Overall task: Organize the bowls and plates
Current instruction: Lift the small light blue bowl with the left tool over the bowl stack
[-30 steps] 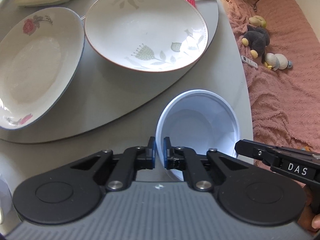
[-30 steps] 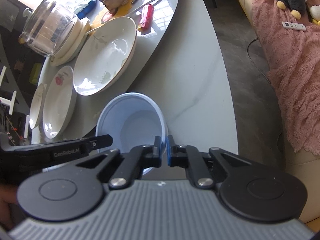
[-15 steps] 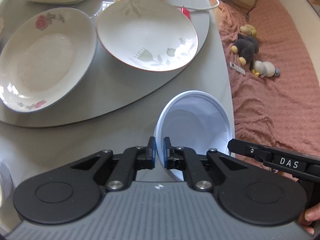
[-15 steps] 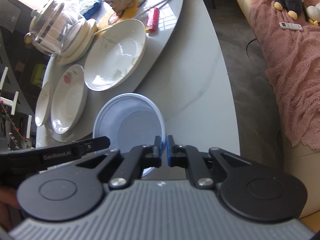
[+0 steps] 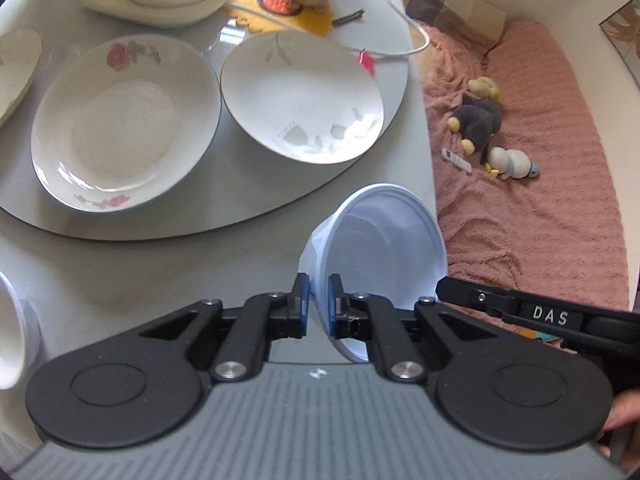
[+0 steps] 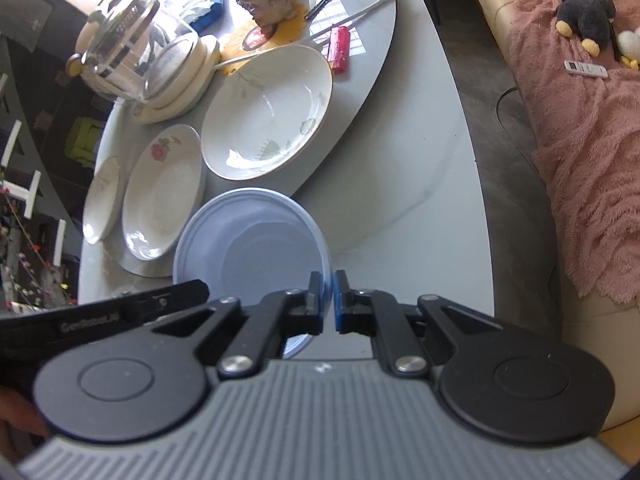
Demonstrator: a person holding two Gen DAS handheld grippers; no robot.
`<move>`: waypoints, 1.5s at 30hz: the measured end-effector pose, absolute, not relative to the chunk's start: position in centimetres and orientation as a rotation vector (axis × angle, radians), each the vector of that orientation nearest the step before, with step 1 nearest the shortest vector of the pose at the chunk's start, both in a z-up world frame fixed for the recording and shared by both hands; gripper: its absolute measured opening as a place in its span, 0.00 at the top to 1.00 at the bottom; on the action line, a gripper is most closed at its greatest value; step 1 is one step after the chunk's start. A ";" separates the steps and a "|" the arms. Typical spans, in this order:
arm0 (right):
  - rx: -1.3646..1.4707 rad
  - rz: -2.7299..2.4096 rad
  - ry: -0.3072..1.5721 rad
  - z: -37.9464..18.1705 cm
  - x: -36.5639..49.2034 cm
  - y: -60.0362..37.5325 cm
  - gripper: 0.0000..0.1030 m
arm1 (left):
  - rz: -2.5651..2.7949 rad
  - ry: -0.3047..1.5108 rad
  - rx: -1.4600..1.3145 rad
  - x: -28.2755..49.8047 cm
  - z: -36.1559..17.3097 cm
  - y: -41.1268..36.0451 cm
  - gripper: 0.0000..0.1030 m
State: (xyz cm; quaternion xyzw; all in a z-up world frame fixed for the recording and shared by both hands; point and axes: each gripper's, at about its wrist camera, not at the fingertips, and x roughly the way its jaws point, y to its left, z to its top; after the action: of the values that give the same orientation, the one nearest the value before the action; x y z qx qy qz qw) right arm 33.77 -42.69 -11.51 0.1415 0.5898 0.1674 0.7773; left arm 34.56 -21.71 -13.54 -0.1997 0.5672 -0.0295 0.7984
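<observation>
Left gripper (image 5: pixel 318 300): you have its fingers pinched narrow on the near rim of the pale blue plastic bowl (image 5: pixel 384 248).
Right gripper (image 6: pixel 333 304): fingers clamped tight on the opposite rim of the same bowl (image 6: pixel 256 248); its black finger marked DAS (image 5: pixel 552 316) shows in the left view.
Bowl: lifted clear of the grey table (image 5: pixel 120 272), tilted, mouth towards the left camera, near the table's edge by the pink blanket (image 5: pixel 540 208).
Turntable (image 5: pixel 248 208): raised grey disc on the table, beyond the bowl.
Rose plate (image 5: pixel 124 124): on the turntable, left of the leaf plate (image 5: pixel 302 96), rims nearly touching.
Third plate (image 6: pixel 102 200): just beyond the rose plate, at the turntable's far side.
Glass teapot (image 6: pixel 132 52): on a cream base, behind the leaf plate.
White bowl (image 5: pixel 12 328): at the left edge, on the table, cut off.
Plush toys (image 5: pixel 480 120): on the blanket, well apart from the table.
</observation>
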 end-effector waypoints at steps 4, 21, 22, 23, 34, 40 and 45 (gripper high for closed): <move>0.328 0.358 1.255 -10.0 33.1 -42.5 0.93 | -0.069 1.217 -0.445 33.4 -12.1 -20.9 0.89; 0.318 0.286 1.191 -6.0 27.6 -36.2 0.93 | -0.196 1.180 -0.516 29.0 -9.0 -11.7 0.88; 0.329 0.277 1.193 -6.1 27.2 -35.7 0.93 | -0.205 1.183 -0.515 28.8 -9.1 -10.9 0.88; 0.337 0.269 1.196 -6.3 26.8 -35.1 0.93 | -0.210 1.185 -0.517 28.5 -9.2 -10.2 0.88; 0.293 0.283 1.196 -6.5 23.2 -28.3 0.92 | -0.212 1.166 -0.501 24.3 -8.9 -3.2 0.88; 0.300 0.325 1.231 -7.2 21.7 -24.6 0.92 | -0.173 1.137 -0.526 21.5 -8.7 1.0 0.87; 0.294 0.359 1.249 -7.8 20.8 -21.1 0.92 | -0.133 1.112 -0.566 19.1 -9.0 4.9 0.86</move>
State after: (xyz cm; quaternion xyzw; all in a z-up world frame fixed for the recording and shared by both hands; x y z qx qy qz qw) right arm 20.81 -21.12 -7.75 0.1365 0.5792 0.1665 0.7862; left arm 19.08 4.92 -8.99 -0.2648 0.5200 -0.0622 0.8097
